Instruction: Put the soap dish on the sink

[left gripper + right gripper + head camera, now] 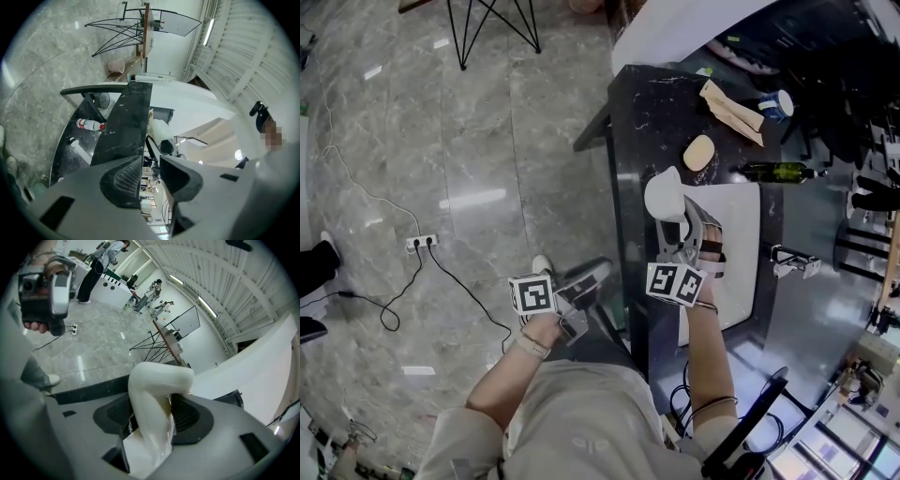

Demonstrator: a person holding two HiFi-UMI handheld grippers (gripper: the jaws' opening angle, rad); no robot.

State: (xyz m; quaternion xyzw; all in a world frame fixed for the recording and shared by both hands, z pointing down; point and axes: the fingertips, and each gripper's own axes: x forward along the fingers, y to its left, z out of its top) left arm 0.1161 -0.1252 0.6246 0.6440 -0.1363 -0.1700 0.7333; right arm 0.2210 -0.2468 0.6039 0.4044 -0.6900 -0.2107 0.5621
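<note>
While soap dish (666,195) hangs just left of sink (746,253): right gripper (680,230) clamps its rim, judged ready for set-down.
Left gripper (586,281): jaws narrowly apart, empty, well left of sink; judged unneeded.

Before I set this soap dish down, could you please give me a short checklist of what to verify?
1. Soap dish clamped between the fingers of the right gripper: ok.
2. Dish over the sink area: ok, at its far left corner by the black counter.
3. Dish resting on a surface: cannot tell; it looks held above the counter.
4. Landing spot free: ok; bar of soap and green bottle lie farther along.
5. Left gripper out of the way: ok, off the counter's edge, fingers apart and empty.
</note>
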